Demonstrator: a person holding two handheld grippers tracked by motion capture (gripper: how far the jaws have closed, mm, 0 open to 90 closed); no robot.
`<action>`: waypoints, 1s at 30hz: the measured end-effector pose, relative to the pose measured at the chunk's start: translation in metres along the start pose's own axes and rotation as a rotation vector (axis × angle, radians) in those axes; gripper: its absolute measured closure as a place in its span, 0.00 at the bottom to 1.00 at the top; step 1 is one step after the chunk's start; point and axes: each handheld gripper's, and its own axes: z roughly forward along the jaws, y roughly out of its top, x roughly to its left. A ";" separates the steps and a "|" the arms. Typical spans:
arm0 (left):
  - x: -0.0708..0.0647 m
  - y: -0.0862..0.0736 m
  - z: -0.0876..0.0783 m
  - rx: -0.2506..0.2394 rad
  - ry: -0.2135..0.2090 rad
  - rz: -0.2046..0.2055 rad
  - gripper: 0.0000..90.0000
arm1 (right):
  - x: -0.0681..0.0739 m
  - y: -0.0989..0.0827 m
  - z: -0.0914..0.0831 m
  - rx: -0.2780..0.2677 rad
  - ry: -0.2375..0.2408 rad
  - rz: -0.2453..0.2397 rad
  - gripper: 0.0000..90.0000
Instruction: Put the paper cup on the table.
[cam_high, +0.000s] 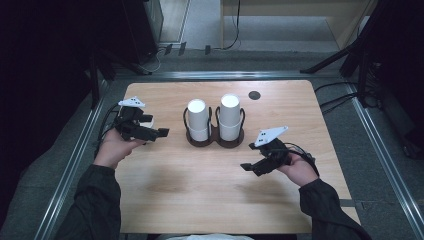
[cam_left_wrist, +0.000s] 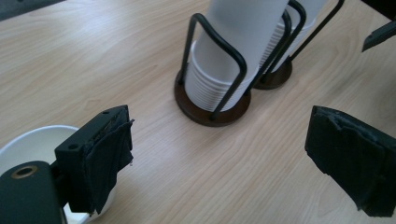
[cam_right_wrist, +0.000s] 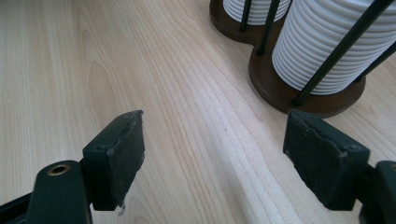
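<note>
Pale wood-grain table (cam_high: 210, 170), ribbed white cup stacks (cam_high: 198, 120) in wire holder (cam_high: 215, 138), both grippers' fingers (cam_left_wrist: 100, 158) released, empty.

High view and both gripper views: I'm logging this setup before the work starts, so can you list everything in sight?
Cup stacks: two, white, upside down in the holder at the table's middle, the left stack beside the right stack.
Cup holder: one, dark brown double base with black wire loops, table centre.
Single cup: one, white, upright and open, on the table under the left tool.
Round cap: one, black, set in the tabletop at the far edge.
Table: one, light wood.
Left tool: one, black, jaws open, left of the holder.
Right tool: one, black, jaws open, in front of the holder on its right.
Hands: two, dark sleeves, near edge.
</note>
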 end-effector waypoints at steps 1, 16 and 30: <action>-0.002 0.000 0.002 -0.003 -0.003 -0.004 0.09 | 0.000 0.000 0.000 -0.001 0.000 -0.003 0.24; -0.033 -0.004 0.033 0.043 -0.060 0.056 0.09 | 0.003 0.001 0.004 0.011 0.007 -0.017 0.24; -0.051 -0.010 0.054 0.041 -0.069 0.077 0.09 | 0.003 0.000 0.003 0.014 0.008 -0.012 0.24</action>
